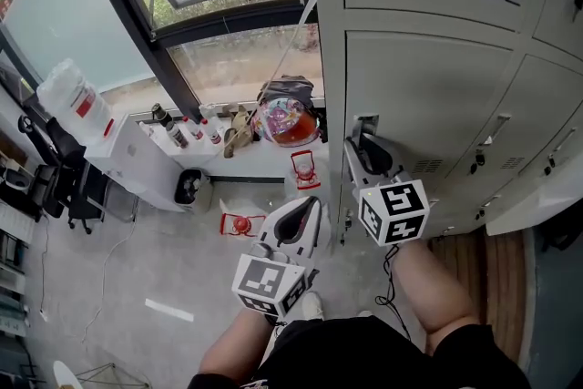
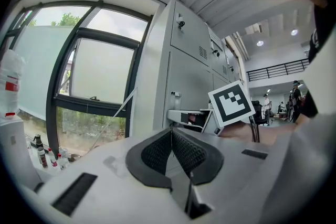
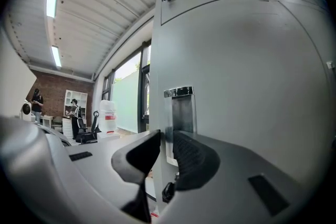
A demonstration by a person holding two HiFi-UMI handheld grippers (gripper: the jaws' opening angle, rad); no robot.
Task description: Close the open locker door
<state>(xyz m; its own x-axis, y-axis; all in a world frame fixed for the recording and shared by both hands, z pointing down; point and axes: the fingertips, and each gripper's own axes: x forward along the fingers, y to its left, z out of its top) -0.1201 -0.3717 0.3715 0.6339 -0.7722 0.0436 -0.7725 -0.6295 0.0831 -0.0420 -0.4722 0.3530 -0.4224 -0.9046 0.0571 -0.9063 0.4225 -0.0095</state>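
Observation:
The grey locker door (image 1: 428, 96) has a chrome recessed handle (image 1: 365, 121) at its left edge. My right gripper (image 1: 363, 141) is at that edge just below the handle. In the right gripper view the door (image 3: 247, 71) fills the right side, and its edge runs between the jaws of the right gripper (image 3: 167, 139), one pad behind the edge and one on the face under the handle (image 3: 181, 110). The door stands slightly ajar. My left gripper (image 1: 305, 207) hangs lower left, away from the lockers. It (image 2: 171, 136) is shut with nothing in it.
More locker doors (image 1: 537, 132) with handles lie to the right. A window sill (image 1: 228, 155) to the left carries bottles, a bag and a coloured ball. A black bin (image 1: 190, 187), red items (image 1: 239, 223) and a water jug (image 1: 77, 100) stand lower left.

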